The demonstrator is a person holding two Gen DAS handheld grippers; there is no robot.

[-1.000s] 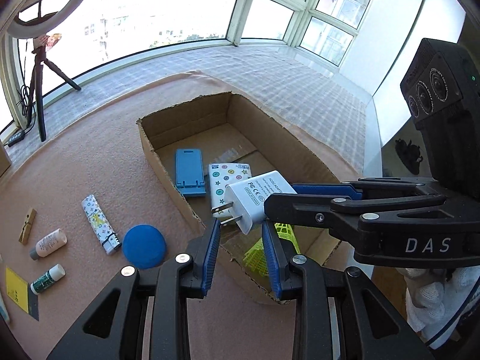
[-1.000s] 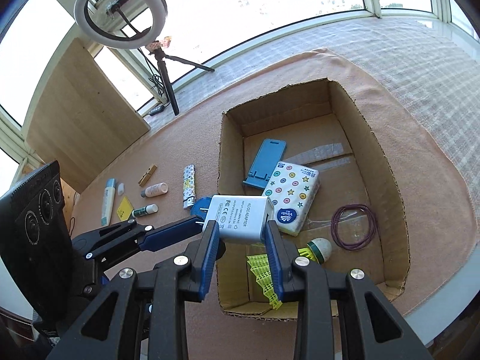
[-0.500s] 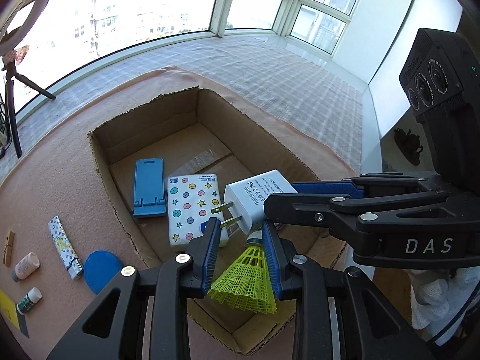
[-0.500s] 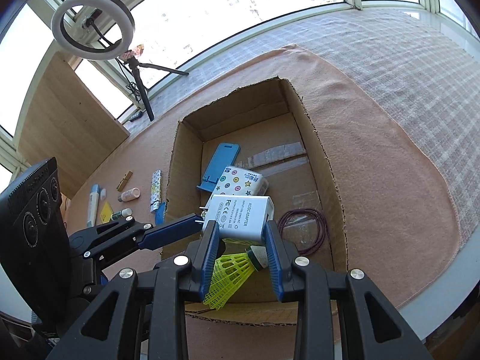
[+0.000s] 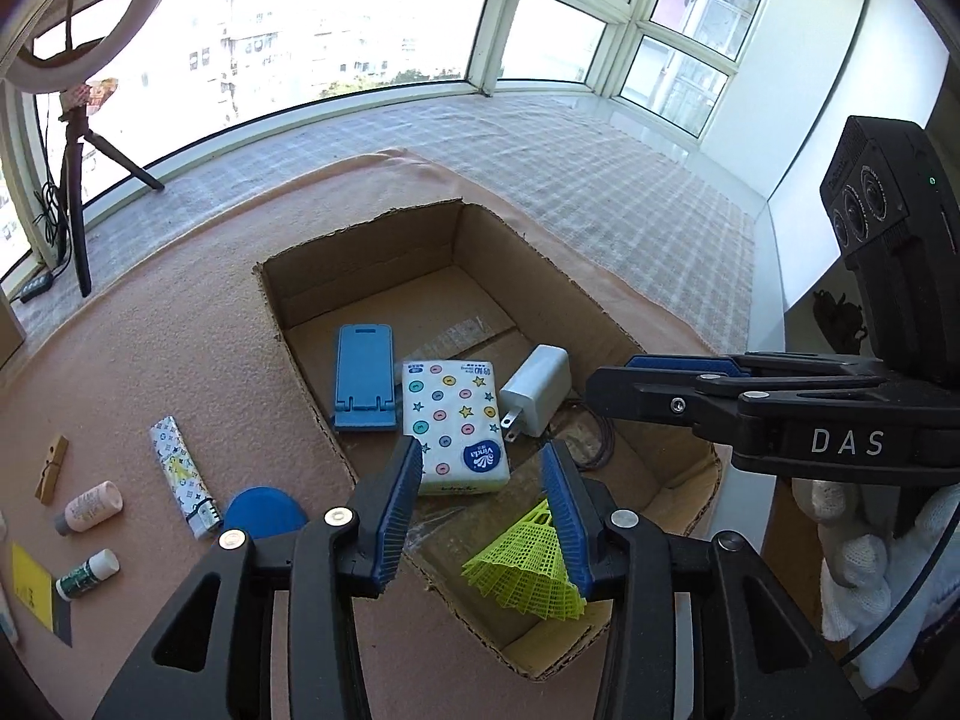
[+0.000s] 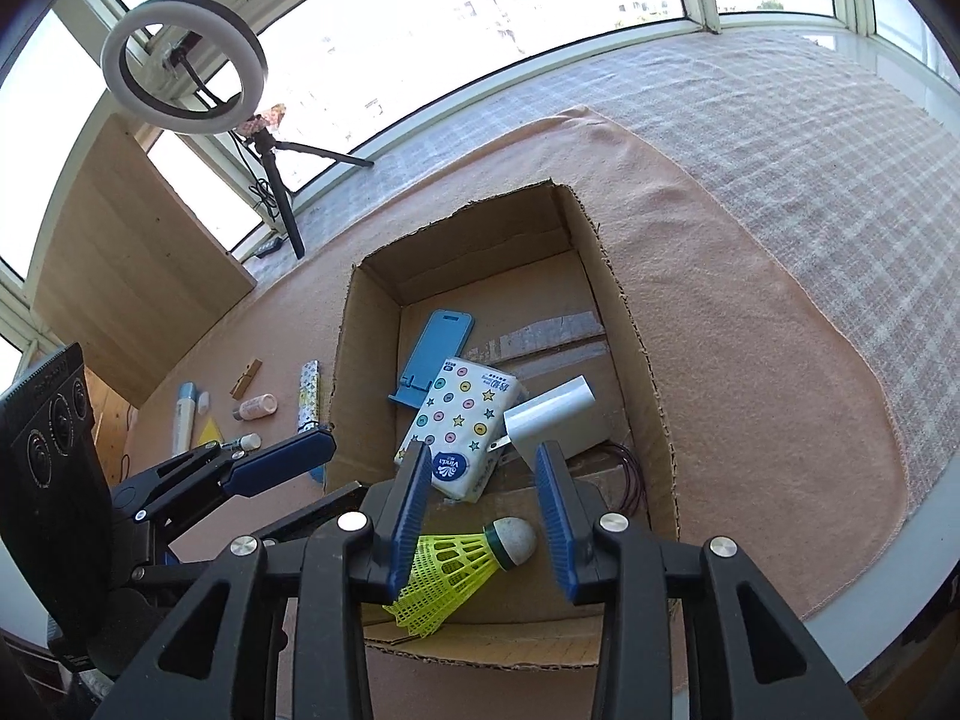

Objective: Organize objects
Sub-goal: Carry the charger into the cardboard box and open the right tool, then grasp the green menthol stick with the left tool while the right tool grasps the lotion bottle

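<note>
An open cardboard box (image 5: pixel 282 300) (image 6: pixel 636 336) lies on the pink cloth. Inside it are a white power adapter (image 5: pixel 536 389) (image 6: pixel 555 417), a spotted tissue pack (image 5: pixel 455 425) (image 6: pixel 462 411), a blue phone stand (image 5: pixel 364 383) (image 6: pixel 431 355), a yellow shuttlecock (image 5: pixel 528 570) (image 6: pixel 462 564) and a purple hair tie (image 5: pixel 600 441) (image 6: pixel 630 474). My right gripper (image 6: pixel 483 480) is open and empty above the box's near end. My left gripper (image 5: pixel 480 480) is open and empty over the box's near left part.
Left of the box on the cloth lie a blue round lid (image 5: pixel 264 513), a patterned lighter (image 5: pixel 183 483) (image 6: pixel 309 393), a wooden clothespin (image 5: pixel 51 468), a pink bottle (image 5: pixel 87 507), a small green bottle (image 5: pixel 87 573) and a yellow card (image 5: pixel 30 591). A ring light on a tripod (image 6: pixel 183 63) stands behind.
My right gripper opened and let go of the white adapter, which now lies in the box beside the tissue pack. Both grippers' jaws are wider apart and pulled back.
</note>
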